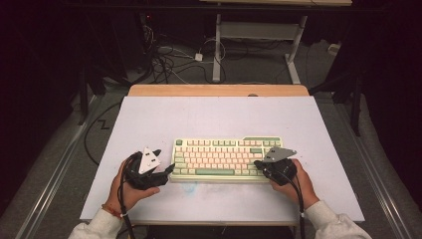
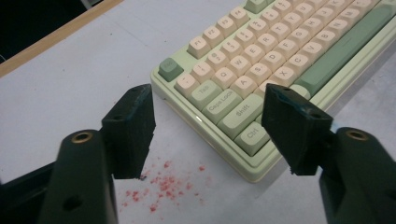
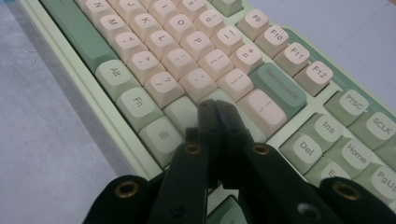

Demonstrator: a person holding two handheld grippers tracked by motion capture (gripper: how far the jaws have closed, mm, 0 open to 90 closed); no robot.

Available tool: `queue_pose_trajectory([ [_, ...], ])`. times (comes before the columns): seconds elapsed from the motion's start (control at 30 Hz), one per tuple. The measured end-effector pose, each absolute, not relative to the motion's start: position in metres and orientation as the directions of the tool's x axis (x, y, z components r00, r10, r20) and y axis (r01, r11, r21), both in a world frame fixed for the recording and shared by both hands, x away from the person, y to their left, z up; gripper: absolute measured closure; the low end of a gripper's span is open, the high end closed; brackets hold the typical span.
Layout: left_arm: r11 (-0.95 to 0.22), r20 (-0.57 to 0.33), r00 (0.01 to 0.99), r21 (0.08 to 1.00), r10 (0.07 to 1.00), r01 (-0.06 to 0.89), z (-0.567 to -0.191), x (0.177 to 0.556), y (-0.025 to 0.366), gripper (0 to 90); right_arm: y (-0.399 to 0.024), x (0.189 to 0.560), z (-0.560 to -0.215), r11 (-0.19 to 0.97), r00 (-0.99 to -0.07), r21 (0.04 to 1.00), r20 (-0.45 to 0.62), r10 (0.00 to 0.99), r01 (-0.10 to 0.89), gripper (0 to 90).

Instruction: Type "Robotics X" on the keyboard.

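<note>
Keyboard (image 1: pixel 226 159) lies flat on the white table (image 1: pixel 149 124), near the front edge, between the two hands. Left gripper (image 1: pixel 166 172) sits at the keyboard's left end — jaws spread, nothing between them, its tips over the Ctrl corner. Right gripper (image 3: pixel 217 109) — jaws pressed together, its tips over the keys at the right end.

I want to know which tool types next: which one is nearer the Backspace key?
Right. The right tool, jaws shut, hangs over the keys just beside the Backspace key; the left tool, jaws apart, is at the keyboard's opposite corner, by Ctrl.
</note>
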State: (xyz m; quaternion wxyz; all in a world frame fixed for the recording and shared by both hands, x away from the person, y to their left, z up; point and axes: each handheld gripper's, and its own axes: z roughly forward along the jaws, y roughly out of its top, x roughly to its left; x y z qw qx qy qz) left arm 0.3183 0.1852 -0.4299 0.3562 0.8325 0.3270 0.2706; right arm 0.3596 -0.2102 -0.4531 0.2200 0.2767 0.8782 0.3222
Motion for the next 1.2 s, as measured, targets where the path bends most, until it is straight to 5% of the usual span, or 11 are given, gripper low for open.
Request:
queue_pose_trajectory([
  [0.07,-0.533,0.209,0.651,0.770,0.730,0.351,-0.427,0.321,0.182,42.5,-0.210,0.359,-0.453,0.642,-0.749,0.686,-0.214,0.627,0.342,90.0],
  [0.2,-0.530,0.166,0.691,0.771,0.704,0.354,-0.421,0.330,0.176,71.0,-0.210,0.359,-0.453,0.643,-0.749,0.686,-0.216,0.627,0.341,90.0],
  [0.3,-0.546,0.152,0.719,0.760,0.678,0.353,-0.419,0.334,0.169,83.0,-0.209,0.358,-0.453,0.647,-0.748,0.684,-0.224,0.625,0.337,90.0],
  [1.2,-0.679,0.126,0.823,0.640,0.554,0.359,-0.442,0.369,0.115,84.9,-0.208,0.355,-0.455,0.653,-0.742,0.686,-0.246,0.624,0.321,90.0],
])
